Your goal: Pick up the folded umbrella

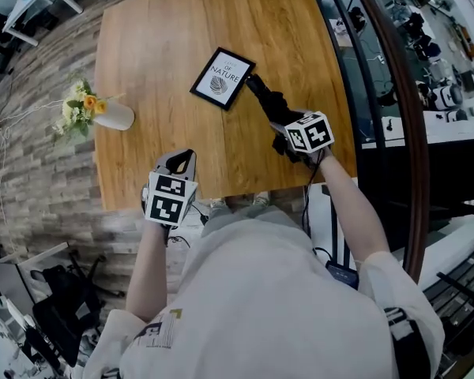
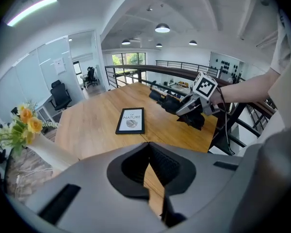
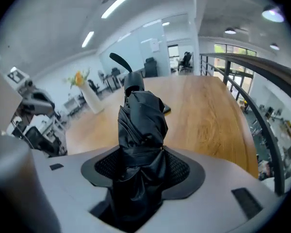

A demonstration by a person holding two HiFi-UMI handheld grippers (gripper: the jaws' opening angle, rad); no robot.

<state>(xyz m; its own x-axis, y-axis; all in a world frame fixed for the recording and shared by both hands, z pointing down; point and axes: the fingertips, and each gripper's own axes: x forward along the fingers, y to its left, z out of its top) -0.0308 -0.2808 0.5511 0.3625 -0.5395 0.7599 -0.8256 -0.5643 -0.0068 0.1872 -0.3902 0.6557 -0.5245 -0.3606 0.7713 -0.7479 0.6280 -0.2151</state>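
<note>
Our right gripper (image 1: 278, 118) is clamped on the umbrella (image 1: 258, 90), with black fabric bunched between its jaws, by the table's (image 1: 158, 46) right edge, toward the near corner. The umbrella's far end points at the frame (image 1: 222, 78) mid-table. Our left gripper (image 1: 178, 161) hovers at the near edge, jaws closed on nothing. A vase (image 1: 114, 117) stands at the left edge.
</note>
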